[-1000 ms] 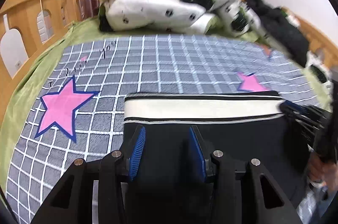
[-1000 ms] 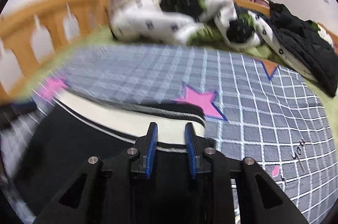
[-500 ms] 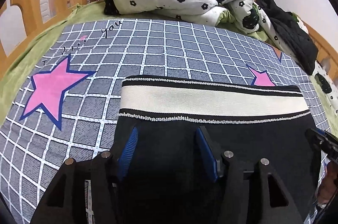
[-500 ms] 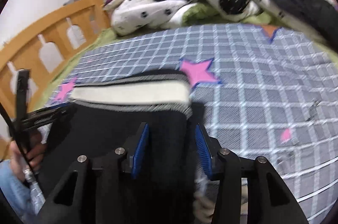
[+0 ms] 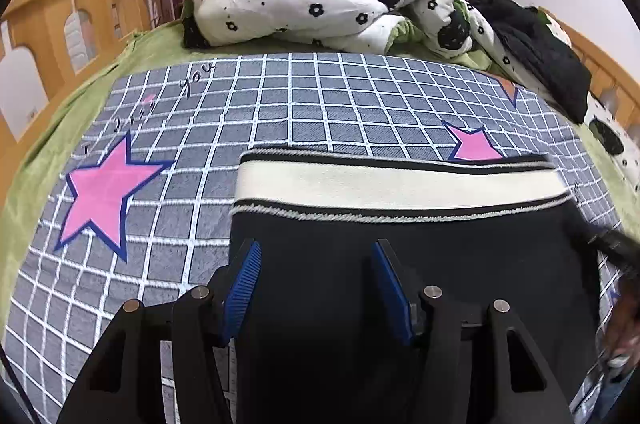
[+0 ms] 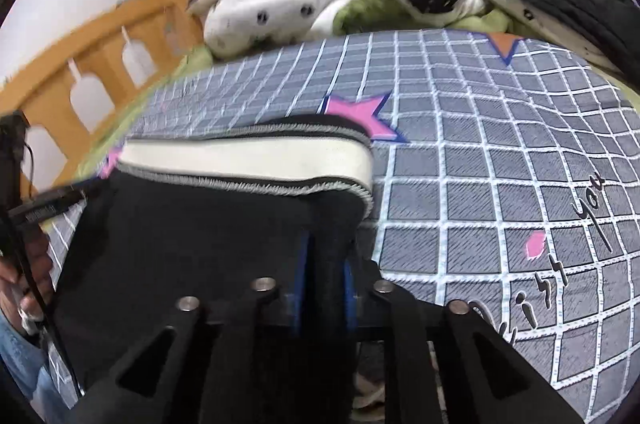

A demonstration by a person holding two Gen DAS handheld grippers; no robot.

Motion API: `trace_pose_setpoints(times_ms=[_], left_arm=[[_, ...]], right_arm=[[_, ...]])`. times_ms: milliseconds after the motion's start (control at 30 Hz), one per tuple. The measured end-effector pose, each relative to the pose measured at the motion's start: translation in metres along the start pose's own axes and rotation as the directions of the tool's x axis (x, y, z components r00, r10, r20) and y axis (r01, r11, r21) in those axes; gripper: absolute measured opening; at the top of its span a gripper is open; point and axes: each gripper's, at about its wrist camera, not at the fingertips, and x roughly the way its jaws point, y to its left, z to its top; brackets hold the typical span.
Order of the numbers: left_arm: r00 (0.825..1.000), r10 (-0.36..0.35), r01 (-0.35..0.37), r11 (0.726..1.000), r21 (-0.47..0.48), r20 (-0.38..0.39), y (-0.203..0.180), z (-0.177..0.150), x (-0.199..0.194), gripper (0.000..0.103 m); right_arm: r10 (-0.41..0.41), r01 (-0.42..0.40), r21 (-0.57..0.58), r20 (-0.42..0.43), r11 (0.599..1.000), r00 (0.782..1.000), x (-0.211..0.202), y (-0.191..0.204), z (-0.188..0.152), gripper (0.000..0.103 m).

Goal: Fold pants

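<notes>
We see black pants [image 5: 400,264] lying on a gray checked blanket [image 5: 320,104] on the bed. The cream waistband [image 5: 396,184] is at 12 o'clock from our left gripper [image 5: 316,288].

The left gripper is wide open. Its blue pads [image 5: 240,288] sit over the pants near their left edge, with nothing between them. We cannot tell if they touch the cloth. The bottom of the pants is cut off by the picture edge.

Our right gripper [image 6: 322,280] is squeezed on a fold of the pants [image 6: 192,224] near their right edge. Only thin bits of its blue pads [image 6: 298,284] show, because the cloth hides the rest.

At 9 o'clock in the right view, the other tool [image 6: 44,208] and a hand [image 6: 24,264] are blurry. The quilt [image 6: 304,0] at 12 o'clock is blurry too. A pink star [image 6: 356,112] peeks out from behind the waistband [image 6: 248,160].
</notes>
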Motion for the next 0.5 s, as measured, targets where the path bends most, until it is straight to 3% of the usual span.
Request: trace_pose_setpoints(times_ms=[167,267,367,433,500], left_arm=[[0.998,0.013,-0.015,1.0,0.024,0.054,-0.01,0.016,0.005,0.055],[0.999,0.0,-0.001,0.999,0.034,0.042,-0.015,0.027,0.02,0.055],[0.999,0.044,-0.045,0.998,0.041,0.03,-0.01,0.024,0.038,0.055],[0.999,0.036,-0.037,0.999,0.039,0.024,-0.005,0.017,0.046,0.055],[0.999,0.021,-0.022,1.0,0.013,0.041,-0.001,0.012,0.048,0.056]], right_arm=[[-0.022,0.031,-0.052,0.159,0.998,0.987,-0.041,0.019,0.03,0.026],[0.017,-0.006,-0.071,0.153,0.997,0.988,-0.025,0.039,0.05,0.026],[-0.025,0.037,-0.121,0.097,0.992,0.995,0.013,0.049,0.054,0.026],[-0.076,0.077,-0.136,0.016,0.988,0.997,0.047,0.045,0.047,0.025],[-0.067,0.071,-0.135,0.033,0.988,0.997,0.05,0.039,0.046,0.025]])
